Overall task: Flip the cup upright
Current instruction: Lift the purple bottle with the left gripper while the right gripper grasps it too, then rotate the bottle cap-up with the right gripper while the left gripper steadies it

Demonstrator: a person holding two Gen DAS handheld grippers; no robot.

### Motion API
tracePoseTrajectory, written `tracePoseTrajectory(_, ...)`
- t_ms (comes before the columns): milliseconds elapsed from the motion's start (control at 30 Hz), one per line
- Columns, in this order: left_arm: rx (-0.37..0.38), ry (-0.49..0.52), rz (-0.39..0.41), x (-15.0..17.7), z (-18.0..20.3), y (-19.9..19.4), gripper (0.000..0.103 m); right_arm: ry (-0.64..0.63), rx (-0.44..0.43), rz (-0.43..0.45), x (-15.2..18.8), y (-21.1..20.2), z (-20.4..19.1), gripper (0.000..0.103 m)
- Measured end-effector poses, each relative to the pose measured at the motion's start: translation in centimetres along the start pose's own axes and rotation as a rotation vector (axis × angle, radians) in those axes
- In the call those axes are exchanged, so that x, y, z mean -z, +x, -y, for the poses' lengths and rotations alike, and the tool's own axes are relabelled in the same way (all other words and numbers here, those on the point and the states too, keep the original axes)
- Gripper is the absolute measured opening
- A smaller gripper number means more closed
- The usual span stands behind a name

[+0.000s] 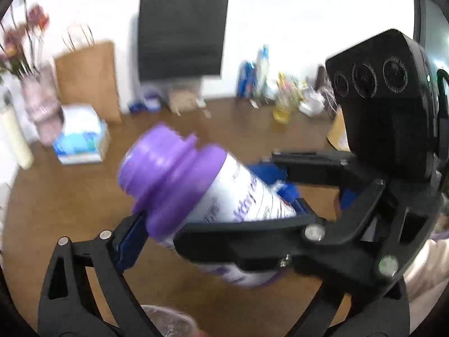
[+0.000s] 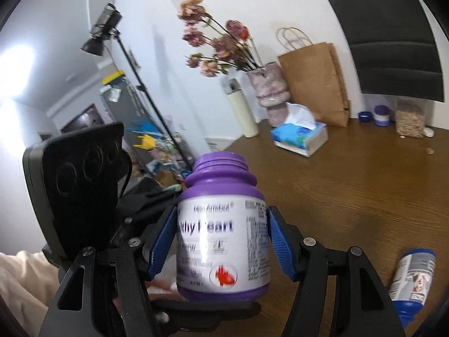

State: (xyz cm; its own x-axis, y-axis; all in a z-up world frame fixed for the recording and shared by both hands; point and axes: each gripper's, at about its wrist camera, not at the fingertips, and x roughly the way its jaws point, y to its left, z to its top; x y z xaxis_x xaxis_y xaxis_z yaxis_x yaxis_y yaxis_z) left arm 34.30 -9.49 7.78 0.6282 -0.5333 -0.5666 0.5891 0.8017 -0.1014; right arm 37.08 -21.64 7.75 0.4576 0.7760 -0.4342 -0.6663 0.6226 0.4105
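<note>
Through my left wrist camera, the purple-and-white bottle lies tilted above the brown bench, neck toward the far left corner. My right gripper reaches in from the right, jaws clamped on its body. Whether my left gripper's jaws grip it, I cannot tell.

Through my right wrist camera, the bottle stands upright between blue pads, open neck up. A blue-capped bottle lies near the bench's right edge.
</note>
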Motion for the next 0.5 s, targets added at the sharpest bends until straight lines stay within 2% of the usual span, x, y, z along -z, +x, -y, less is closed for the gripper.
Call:
tracePoseTrajectory(33,-0.028,0.027,0.052,0.3,0.5,-0.4,0.094,-0.022,0.017,0.011,-0.1,-0.2,-0.4,0.068)
tracePoseTrajectory(100,-0.075,0.099,0.094,0.8,1.3,-0.5,0.094,-0.049,0.044,0.020,-0.3,-0.3,-0.9,0.068)
tracePoseTrajectory(200,-0.139,0.148,0.087,1.2,1.6,0.3,0.096,-0.047,0.049,0.025,-0.5,-0.3,-1.0,0.068)
tracePoseTrajectory(300,-0.158,0.122,0.081,1.6,0.9,0.9,0.102,-0.049,0.047,0.023,-0.5,-0.1,-1.0,0.068)
tracePoseTrajectory(400,-0.156,0.091,0.038,2.1,-0.4,1.8,0.103,-0.060,0.051,0.017,-0.3,0.6,-1.1,0.068)
tracePoseTrajectory(500,-0.131,0.012,-0.012,2.5,-1.5,1.8,0.103,-0.049,0.076,0.001,0.1,1.1,-0.7,0.068)
